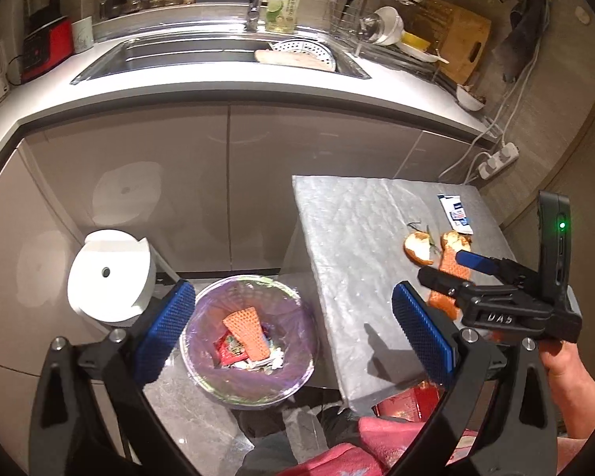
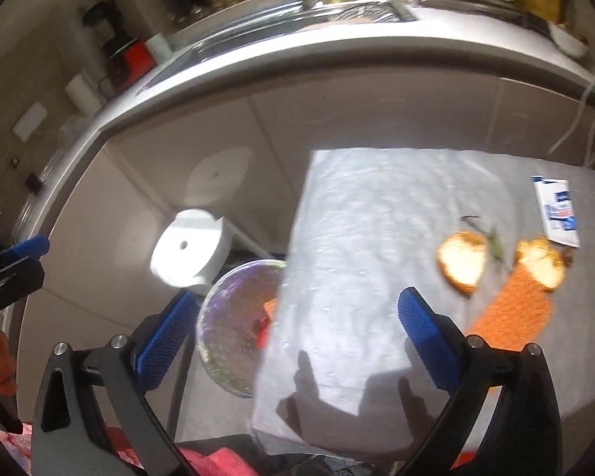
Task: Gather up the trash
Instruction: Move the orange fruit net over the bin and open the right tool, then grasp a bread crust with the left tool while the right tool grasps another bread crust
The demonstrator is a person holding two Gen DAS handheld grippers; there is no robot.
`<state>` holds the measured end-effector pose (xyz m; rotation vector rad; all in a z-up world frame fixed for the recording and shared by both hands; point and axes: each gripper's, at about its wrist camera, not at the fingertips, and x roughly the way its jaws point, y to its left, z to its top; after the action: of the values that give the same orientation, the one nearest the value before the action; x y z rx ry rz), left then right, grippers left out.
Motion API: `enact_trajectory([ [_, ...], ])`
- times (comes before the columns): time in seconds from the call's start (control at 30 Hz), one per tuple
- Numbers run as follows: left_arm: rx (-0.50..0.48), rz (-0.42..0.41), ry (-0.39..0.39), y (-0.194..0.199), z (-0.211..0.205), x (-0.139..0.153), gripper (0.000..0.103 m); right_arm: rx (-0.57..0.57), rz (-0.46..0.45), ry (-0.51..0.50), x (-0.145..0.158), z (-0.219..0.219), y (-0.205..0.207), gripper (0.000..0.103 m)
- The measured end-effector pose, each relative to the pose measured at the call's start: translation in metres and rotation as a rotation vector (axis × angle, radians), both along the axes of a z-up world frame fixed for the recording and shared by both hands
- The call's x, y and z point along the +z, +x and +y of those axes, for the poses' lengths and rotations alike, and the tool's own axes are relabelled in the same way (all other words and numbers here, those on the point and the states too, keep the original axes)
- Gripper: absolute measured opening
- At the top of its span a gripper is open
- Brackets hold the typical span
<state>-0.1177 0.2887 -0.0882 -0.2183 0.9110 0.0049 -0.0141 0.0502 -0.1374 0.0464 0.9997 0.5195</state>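
Observation:
My left gripper [image 1: 293, 333] hangs open and empty above the round bin [image 1: 202, 373], which has a purple liner. An orange foam net [image 1: 248, 333] and wrappers lie inside the bin. On the silver-covered table [image 1: 357, 258] lie two orange peels [image 1: 418, 248] [image 1: 454, 240], another orange foam net [image 1: 450, 273] and a white-and-blue sachet [image 1: 456, 214]. My right gripper [image 2: 297, 333] is wide open with nothing between its pads, over the table's near left edge. The peels [image 2: 462, 261] [image 2: 541, 263], net [image 2: 511, 309] and sachet [image 2: 557, 210] lie ahead to its right, and the bin [image 2: 234, 317] to its left.
A white round roll [image 1: 111, 277] stands left of the bin against the cabinet doors. Behind are the counter with its sink [image 1: 218, 55], a dish rack [image 1: 377, 8] and a power strip [image 1: 499, 158]. A hand [image 1: 563, 361] holds the right gripper. Pink cloth [image 1: 377, 444] lies below.

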Motion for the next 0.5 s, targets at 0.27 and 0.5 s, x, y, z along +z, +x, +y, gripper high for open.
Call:
enact_trajectory([
  [0.27,-0.186,-0.001,-0.026,0.062,-0.088,-0.027,0.095,-0.244,0.002,-0.067,-0.017,-0.127,0.024,0.100],
  [0.5,-0.238,0.065,-0.045,0.132,-0.153,-0.076,0.095,-0.227,-0.001,-0.129,-0.032,-0.178,0.031,0.100],
])
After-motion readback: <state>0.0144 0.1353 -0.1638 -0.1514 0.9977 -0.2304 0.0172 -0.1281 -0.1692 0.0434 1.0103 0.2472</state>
